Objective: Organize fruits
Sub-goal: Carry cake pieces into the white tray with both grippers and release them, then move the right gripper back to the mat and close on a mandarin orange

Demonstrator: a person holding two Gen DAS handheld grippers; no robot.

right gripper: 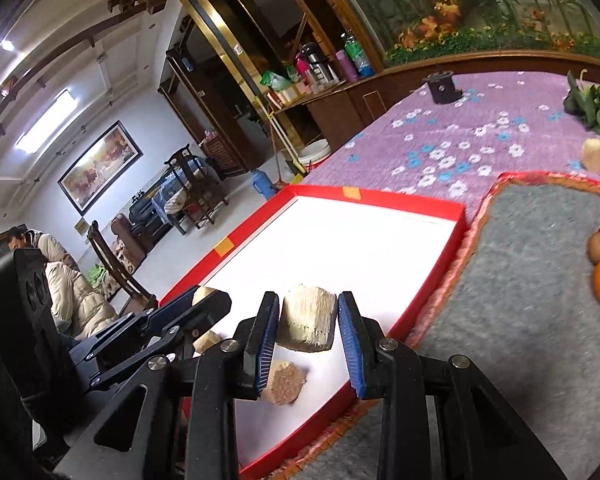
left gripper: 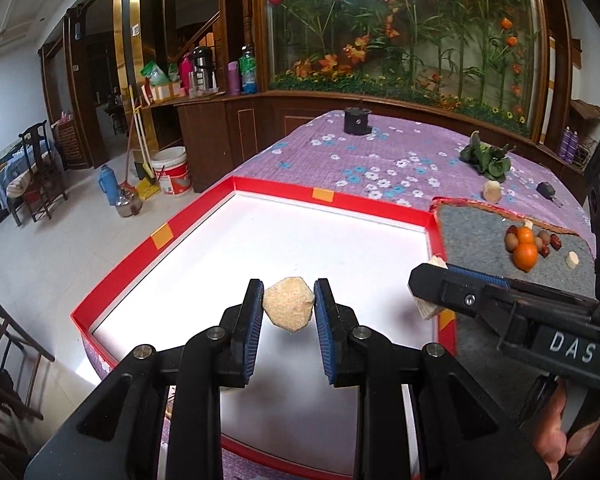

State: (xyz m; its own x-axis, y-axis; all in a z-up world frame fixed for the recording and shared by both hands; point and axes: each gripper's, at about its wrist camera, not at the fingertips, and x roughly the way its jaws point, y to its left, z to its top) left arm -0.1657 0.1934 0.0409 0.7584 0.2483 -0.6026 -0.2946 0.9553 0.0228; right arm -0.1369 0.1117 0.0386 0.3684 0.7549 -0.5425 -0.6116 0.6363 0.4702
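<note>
My left gripper (left gripper: 288,306) is shut on a beige cut piece (left gripper: 288,305) and holds it above the white floor of the red-rimmed tray (left gripper: 236,188). My right gripper (right gripper: 309,322) is shut on a pale fibrous chunk (right gripper: 309,322) over the tray's (right gripper: 380,196) right part; it also shows in the left wrist view (left gripper: 432,292). A round cut piece (right gripper: 286,382) lies in the tray under the right gripper. Two oranges (left gripper: 525,247) with small brown and red fruits sit on the grey mat (left gripper: 472,240).
A purple flowered cloth (left gripper: 380,152) covers the table. On it are leafy greens (left gripper: 486,158), a beige piece (left gripper: 492,191), a black cylinder (left gripper: 356,121) and a small dark object (left gripper: 546,190). Another cut piece (left gripper: 572,259) lies on the mat. A wooden cabinet stands behind.
</note>
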